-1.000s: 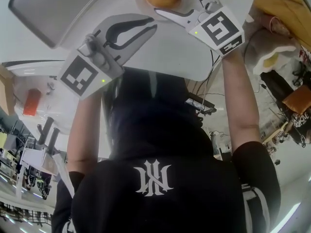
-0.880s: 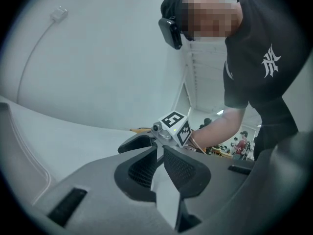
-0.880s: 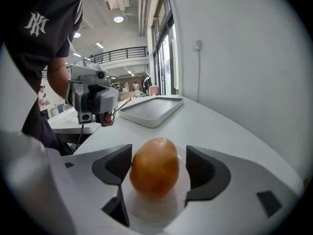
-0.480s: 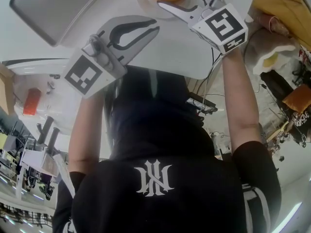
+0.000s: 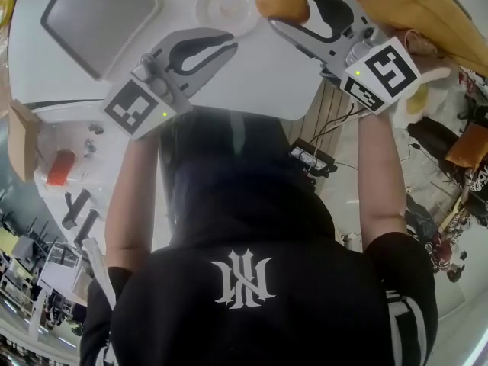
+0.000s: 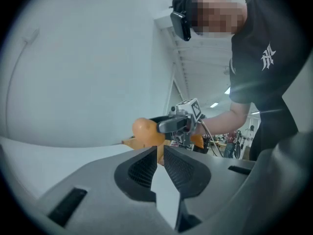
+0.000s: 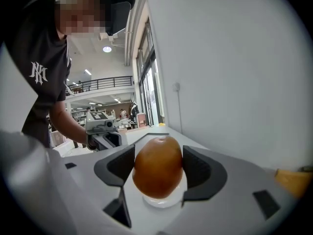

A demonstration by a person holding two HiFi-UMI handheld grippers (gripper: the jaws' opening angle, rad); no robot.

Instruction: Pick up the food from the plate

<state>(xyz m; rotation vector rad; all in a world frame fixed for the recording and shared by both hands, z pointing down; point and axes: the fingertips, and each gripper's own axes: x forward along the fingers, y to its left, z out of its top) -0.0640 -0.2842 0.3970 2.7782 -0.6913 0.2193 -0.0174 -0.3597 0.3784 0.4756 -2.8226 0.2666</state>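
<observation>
left tongs [image 5: 229,43]: closed, empty, arm outstretched | right tongs [image 5: 288,2]: clamped on food [image 7: 157,166], arm outstretched, farther right

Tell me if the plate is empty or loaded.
Empty: the plate shows bare white in the head view; the food sits clamped in the right gripper.

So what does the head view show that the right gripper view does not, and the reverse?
Only the head view: the grey tray. Only the right gripper view: both pads pressing the sides of the food, and a balcony railing far behind. Both: the food, the plate and the left hand-held gripper.
</observation>
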